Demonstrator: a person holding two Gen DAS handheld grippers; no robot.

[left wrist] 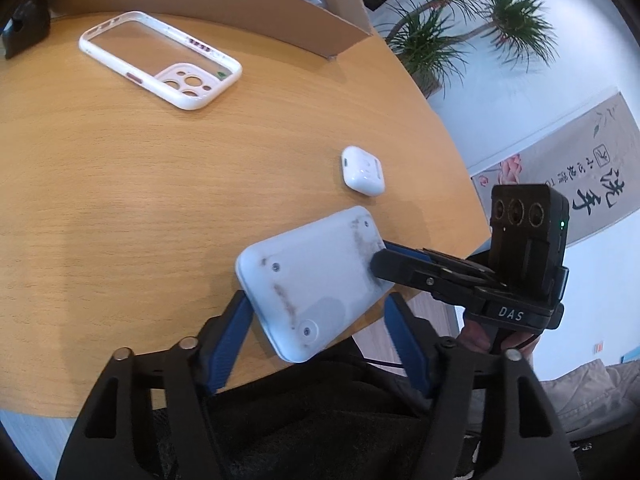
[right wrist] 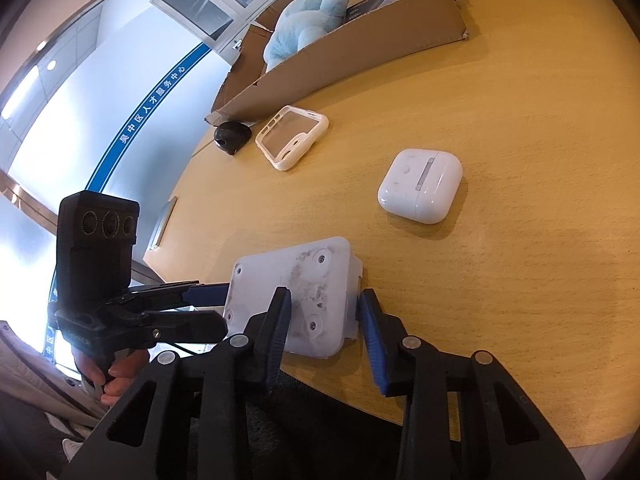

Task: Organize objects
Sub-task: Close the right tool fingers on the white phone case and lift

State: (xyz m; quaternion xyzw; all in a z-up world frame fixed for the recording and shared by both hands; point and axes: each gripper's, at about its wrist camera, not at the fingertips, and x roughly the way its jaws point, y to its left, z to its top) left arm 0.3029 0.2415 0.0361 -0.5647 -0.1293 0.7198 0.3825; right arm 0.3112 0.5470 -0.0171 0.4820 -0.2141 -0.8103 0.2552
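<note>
A white flat box (left wrist: 316,276) with screw heads on its upturned face lies at the near edge of the wooden table (left wrist: 120,208), one end past the rim. My left gripper (left wrist: 316,296) has its blue pads against two opposite sides of it. My right gripper (right wrist: 324,292) pinches the same box (right wrist: 296,280), one finger over the screwed face and the other at its far side. Each gripper shows in the other's view: the right gripper (left wrist: 382,256) at the box's right end, the left gripper (right wrist: 224,308) at its left end.
A white earbud case (left wrist: 363,172) (right wrist: 420,186) sits just beyond the box. Farther back lie a white-rimmed clear phone case (left wrist: 184,80) (right wrist: 292,136) and a black object (right wrist: 232,136). An open cardboard box (right wrist: 360,40) holds a blue plush toy (right wrist: 304,20).
</note>
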